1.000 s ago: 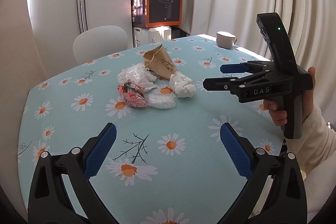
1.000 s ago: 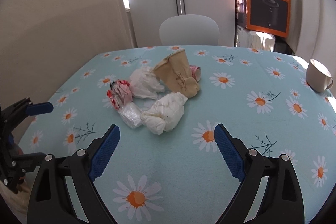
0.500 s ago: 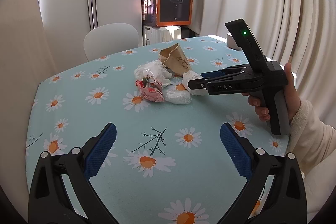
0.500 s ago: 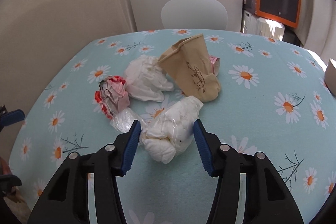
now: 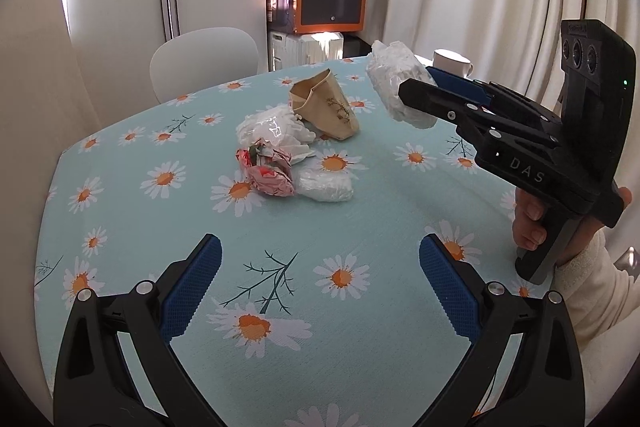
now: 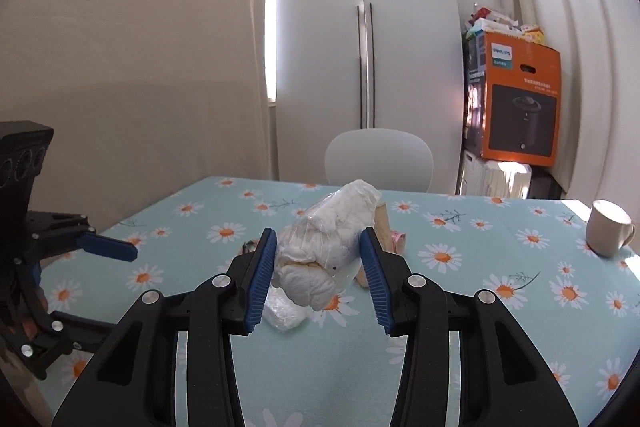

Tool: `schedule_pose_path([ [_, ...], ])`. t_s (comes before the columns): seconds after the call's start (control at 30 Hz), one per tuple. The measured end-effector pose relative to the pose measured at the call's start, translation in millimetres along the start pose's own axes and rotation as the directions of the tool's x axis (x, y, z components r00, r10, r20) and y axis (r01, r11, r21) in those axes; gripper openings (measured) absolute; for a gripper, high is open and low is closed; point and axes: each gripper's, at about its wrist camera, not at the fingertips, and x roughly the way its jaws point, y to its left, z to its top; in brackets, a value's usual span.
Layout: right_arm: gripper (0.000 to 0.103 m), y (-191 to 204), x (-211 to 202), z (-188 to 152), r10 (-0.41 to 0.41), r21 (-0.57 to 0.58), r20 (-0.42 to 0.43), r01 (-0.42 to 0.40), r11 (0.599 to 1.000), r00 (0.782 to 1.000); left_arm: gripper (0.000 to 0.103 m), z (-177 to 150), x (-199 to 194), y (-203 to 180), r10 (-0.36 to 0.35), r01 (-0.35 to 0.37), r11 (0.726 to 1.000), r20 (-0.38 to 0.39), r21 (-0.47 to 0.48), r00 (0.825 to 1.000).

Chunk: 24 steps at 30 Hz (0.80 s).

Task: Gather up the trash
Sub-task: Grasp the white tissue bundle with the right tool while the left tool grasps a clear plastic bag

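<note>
The left gripper (image 5: 320, 291) is hovering with jaws wide and empty over the surface's (image 5: 360, 347) near edge. The right gripper (image 6: 318, 267) is squeezing a crinkly plastic-wrapped white wad (image 6: 328, 239), raised above the surface; keeping that soft bundle pinched firmly and level is advisable. A glossy red wrapper (image 5: 266, 171) and tan paper bag (image 5: 324, 107) are lying mid-surface.

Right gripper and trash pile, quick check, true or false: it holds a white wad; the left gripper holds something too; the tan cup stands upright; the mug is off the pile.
1. The right gripper clamps a white tissue wad wrapped in clear plastic. True; it is lifted clear of the table.
2. The left gripper holds trash. False; it is open and empty.
3. The crumpled tan paper cup stands upright. False; it lies on its side.
4. The white ceramic mug stands apart from the pile. True.
</note>
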Motion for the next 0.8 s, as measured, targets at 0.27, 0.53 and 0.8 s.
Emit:
schedule_pose_path([
  [0.27, 0.041, -1.2, -3.8, 4.6, -0.052, 0.009, -0.012, 0.052, 0.999, 0.999, 0.097, 10.2, 35.7, -3.0, -0.016, 0.016, 1.000, -0.078, 0.001, 0.997],
  [0.53, 0.041, -9.7, -5.5, 1.5, -0.130, 0.035, -0.012, 0.131, 0.991, 0.991, 0.097, 26.9, 72.2, -1.4, -0.120, 0.114, 0.992, -0.137, -0.053, 0.983],
  [0.8, 0.041, -25.9, -7.6, 0.1, -0.167, 0.099, -0.014, 0.167, 0.981, 0.986, 0.087, 39.7, 104.8, -10.5, -0.094, 0.093, 0.996, -0.199, -0.014, 0.975],
])
